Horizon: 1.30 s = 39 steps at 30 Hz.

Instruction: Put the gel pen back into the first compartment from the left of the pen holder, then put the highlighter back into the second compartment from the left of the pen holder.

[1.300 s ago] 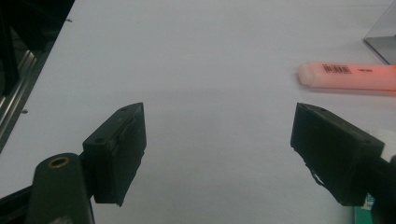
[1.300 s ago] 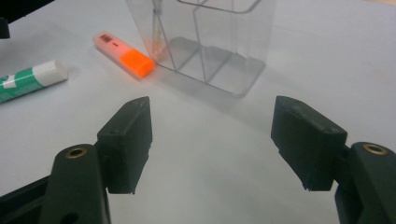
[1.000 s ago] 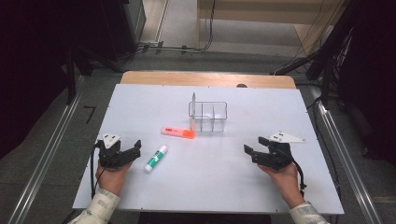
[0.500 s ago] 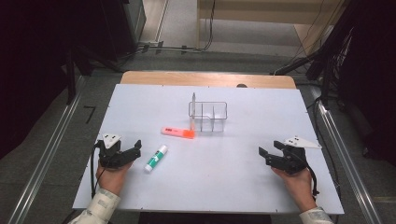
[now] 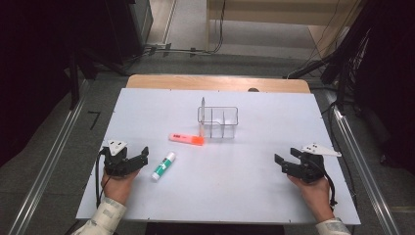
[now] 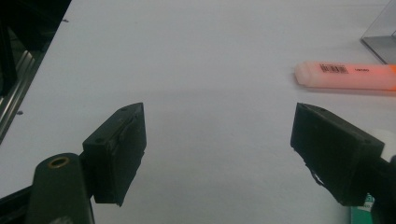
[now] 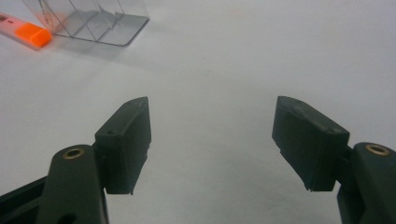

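At about eight o'clock on the white worktop (image 5: 254,196) we rest our left hand-held gripper (image 5: 138,162), its jaws spread with nothing between them. They point toward three o'clock, at the glue stick (image 5: 163,165) lying just beside them, which we judge to be the next thing to pick up. The stick lies slanted, its white cap toward one o'clock and its green body toward seven, so a grip across the body looks easiest. In the left gripper view a corner of that green body (image 6: 362,210) peeks out beside the right jaw.

Toward the centre lies the orange highlighter (image 5: 186,139), flat on its side, its bright cap end close against the clear plastic organizer (image 5: 219,122); whether they touch we cannot tell. The organizer stands upright near twelve o'clock, divided into compartments that all look empty, so we take it as the place both pens should go. The right gripper view shows its base (image 7: 100,21) and the highlighter's cap (image 7: 32,35) well ahead.

At four o'clock our right hand-held gripper (image 5: 284,165) sits low over the worktop, jaws spread wide and empty, well apart from everything, pointing toward nine o'clock as if waiting its turn.
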Each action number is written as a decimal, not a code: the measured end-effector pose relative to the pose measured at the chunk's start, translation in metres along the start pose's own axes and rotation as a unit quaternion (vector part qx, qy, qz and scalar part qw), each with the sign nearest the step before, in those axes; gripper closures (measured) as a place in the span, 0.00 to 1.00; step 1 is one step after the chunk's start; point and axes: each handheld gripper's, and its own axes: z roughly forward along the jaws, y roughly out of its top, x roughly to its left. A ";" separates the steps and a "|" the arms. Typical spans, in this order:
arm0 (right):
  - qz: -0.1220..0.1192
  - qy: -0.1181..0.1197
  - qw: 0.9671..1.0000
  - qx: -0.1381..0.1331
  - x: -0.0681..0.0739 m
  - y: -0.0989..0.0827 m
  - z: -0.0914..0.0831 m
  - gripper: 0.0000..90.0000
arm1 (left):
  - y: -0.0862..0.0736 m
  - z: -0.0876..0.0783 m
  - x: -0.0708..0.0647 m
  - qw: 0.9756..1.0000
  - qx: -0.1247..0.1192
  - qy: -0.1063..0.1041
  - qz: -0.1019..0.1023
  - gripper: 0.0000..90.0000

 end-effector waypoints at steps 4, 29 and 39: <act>0.001 0.000 1.000 0.001 0.000 -0.001 0.000 0.30 | 0.000 0.000 -0.001 1.000 -0.001 -0.001 0.000 0.20; 0.008 0.001 1.000 -0.004 -0.002 -0.001 -0.003 0.30 | 0.003 0.003 -0.002 1.000 -0.009 -0.010 0.004 0.20; 0.009 0.003 1.000 -0.003 -0.001 0.000 -0.001 0.30 | 0.009 0.013 -0.003 1.000 -0.005 -0.015 0.015 0.20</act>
